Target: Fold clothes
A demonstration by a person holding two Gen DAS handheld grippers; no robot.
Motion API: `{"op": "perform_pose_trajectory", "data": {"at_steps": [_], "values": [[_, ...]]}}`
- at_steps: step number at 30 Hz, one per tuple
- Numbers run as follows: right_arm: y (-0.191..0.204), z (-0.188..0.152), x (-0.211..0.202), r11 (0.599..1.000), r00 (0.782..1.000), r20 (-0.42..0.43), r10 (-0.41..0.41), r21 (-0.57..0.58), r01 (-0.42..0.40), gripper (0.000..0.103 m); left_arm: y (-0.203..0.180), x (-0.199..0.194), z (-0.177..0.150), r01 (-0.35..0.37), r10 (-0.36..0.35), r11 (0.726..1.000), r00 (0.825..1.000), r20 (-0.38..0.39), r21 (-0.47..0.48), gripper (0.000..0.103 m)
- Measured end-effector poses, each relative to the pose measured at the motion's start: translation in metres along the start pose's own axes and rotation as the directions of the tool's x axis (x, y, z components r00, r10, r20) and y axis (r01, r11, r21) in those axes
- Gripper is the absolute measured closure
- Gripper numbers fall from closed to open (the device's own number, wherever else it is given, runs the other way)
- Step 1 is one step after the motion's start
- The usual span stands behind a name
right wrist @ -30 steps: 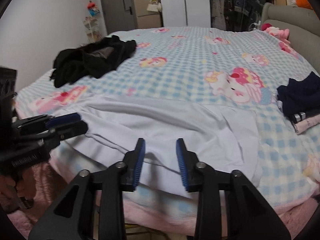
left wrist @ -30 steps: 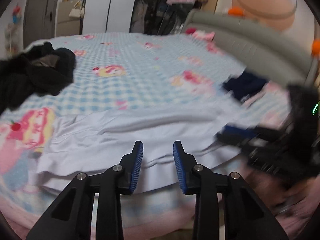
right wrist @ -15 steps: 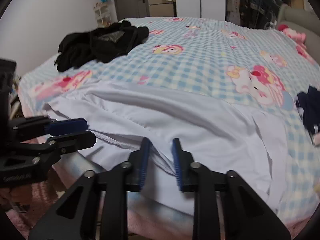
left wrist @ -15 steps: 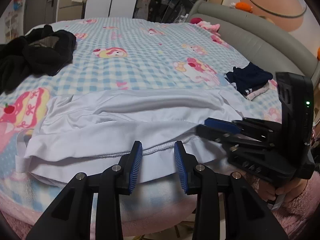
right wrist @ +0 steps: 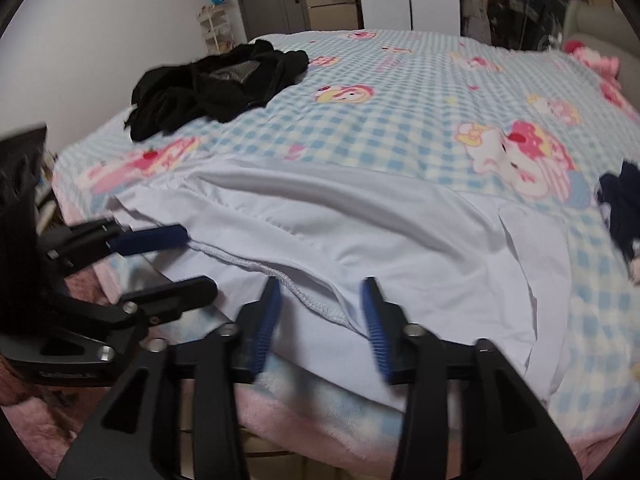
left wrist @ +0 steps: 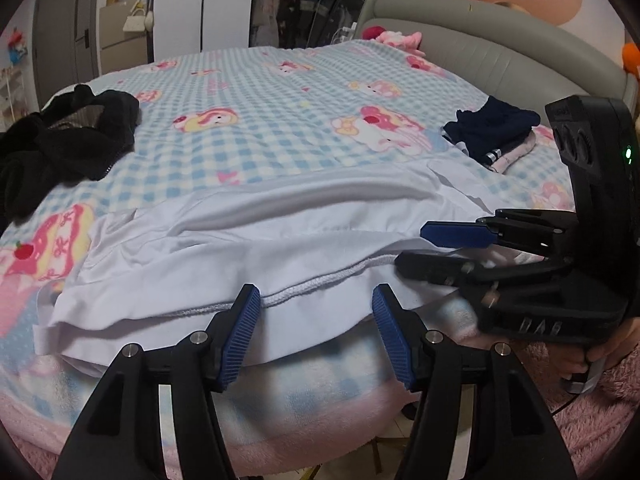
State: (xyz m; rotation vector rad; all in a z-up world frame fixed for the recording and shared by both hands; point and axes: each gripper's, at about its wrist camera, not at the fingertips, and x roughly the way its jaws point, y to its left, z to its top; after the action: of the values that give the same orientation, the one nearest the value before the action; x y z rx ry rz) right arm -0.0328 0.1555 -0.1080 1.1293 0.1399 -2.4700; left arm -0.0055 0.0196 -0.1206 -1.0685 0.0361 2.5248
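While your left gripper stands wide at the bottom centre of its own view, its jaws have just been opening, and the stitched hem of the white, thin-fabric garment lies in the gap with neither blue pad pressing it. Your right gripper has likewise just been opening; the hem dips between its jaws, unpinched. That garment is spread across the near edge of the blue-checked cartoon-print bed cover, filling the lower middle of both frames. A crumpled black garment sits at the left of the left wrist view, and a small folded navy pile lies at its right.
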Motion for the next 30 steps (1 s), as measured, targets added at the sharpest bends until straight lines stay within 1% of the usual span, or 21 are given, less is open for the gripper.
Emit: {"op": "perform_pose_trajectory", "data": {"at_steps": [1,3,4,6,8,10,12,14,15,16,19,22,24,26,28,30], "values": [[0.003,0.001,0.003,0.999,1.000,0.002,-0.020,-0.030,0.020,0.047,0.000,0.000,0.000,0.007,-0.007,1.000,1.000,-0.002,-0.005,0.042],[0.009,0.003,0.010,0.994,0.998,0.008,-0.059,-0.089,0.060,0.047,0.001,0.001,0.000,0.019,-0.019,1.000,1.000,-0.007,-0.014,0.042],[0.011,0.004,0.015,0.990,0.997,0.008,-0.071,-0.118,0.071,0.064,0.001,0.001,0.000,0.021,-0.021,1.000,1.000,-0.007,-0.018,0.042],[0.010,0.006,0.020,0.987,0.997,-0.005,-0.074,-0.141,0.073,0.096,0.000,0.000,0.001,0.025,-0.025,0.999,1.000,-0.007,-0.026,0.042],[0.006,0.008,0.009,0.993,0.998,0.025,-0.053,-0.104,0.055,0.098,0.001,-0.007,0.004,0.027,-0.026,0.999,1.000,0.010,-0.042,0.042],[0.001,0.010,-0.002,0.997,0.998,0.056,-0.032,-0.067,0.036,0.099,0.006,-0.014,0.011,0.054,-0.052,0.996,0.998,0.029,-0.078,0.042],[-0.002,0.010,-0.013,0.998,0.997,0.073,-0.036,-0.054,0.040,0.099,0.010,-0.018,0.018,0.085,-0.080,0.990,0.996,0.043,-0.109,0.042],[-0.005,0.010,-0.019,0.999,0.998,0.065,-0.005,-0.046,0.008,0.100,0.010,-0.007,0.024,0.139,-0.142,0.984,0.990,-0.017,-0.115,0.041],[-0.006,0.009,-0.022,0.999,0.998,0.067,0.004,-0.041,-0.001,0.100,0.007,-0.001,0.025,0.146,-0.151,0.984,0.987,-0.046,-0.104,0.041],[-0.007,0.008,-0.023,0.999,0.998,0.068,-0.001,-0.038,0.004,0.100,0.004,0.002,0.025,0.137,-0.142,0.987,0.988,-0.055,-0.088,0.041],[-0.009,0.006,-0.025,0.999,0.998,0.067,-0.016,-0.032,0.018,0.100,-0.007,0.007,0.024,0.076,-0.077,0.997,0.995,-0.060,-0.024,0.041],[-0.017,0.005,-0.028,1.000,0.997,0.079,-0.005,0.008,0.004,0.100,-0.012,0.009,0.026,0.008,-0.006,0.999,0.998,-0.056,0.045,0.040],[-0.023,0.007,-0.029,0.999,0.996,0.091,0.017,0.045,-0.022,0.100,-0.015,0.015,0.027,-0.056,0.065,0.991,0.995,-0.078,0.123,0.035],[-0.028,0.010,-0.029,0.997,0.995,0.100,0.025,0.077,-0.032,0.100,-0.021,0.024,0.029,-0.113,0.138,0.969,0.985,-0.100,0.219,0.035],[-0.031,0.011,-0.028,0.992,0.994,0.106,0.041,0.111,-0.053,0.100,-0.024,0.027,0.033,-0.144,0.173,0.953,0.981,-0.086,0.267,0.035],[-0.034,0.011,-0.028,0.986,0.991,0.115,0.062,0.149,-0.079,0.100,-0.025,0.030,0.039,-0.118,0.145,0.956,0.986,-0.083,0.269,0.035]]}}
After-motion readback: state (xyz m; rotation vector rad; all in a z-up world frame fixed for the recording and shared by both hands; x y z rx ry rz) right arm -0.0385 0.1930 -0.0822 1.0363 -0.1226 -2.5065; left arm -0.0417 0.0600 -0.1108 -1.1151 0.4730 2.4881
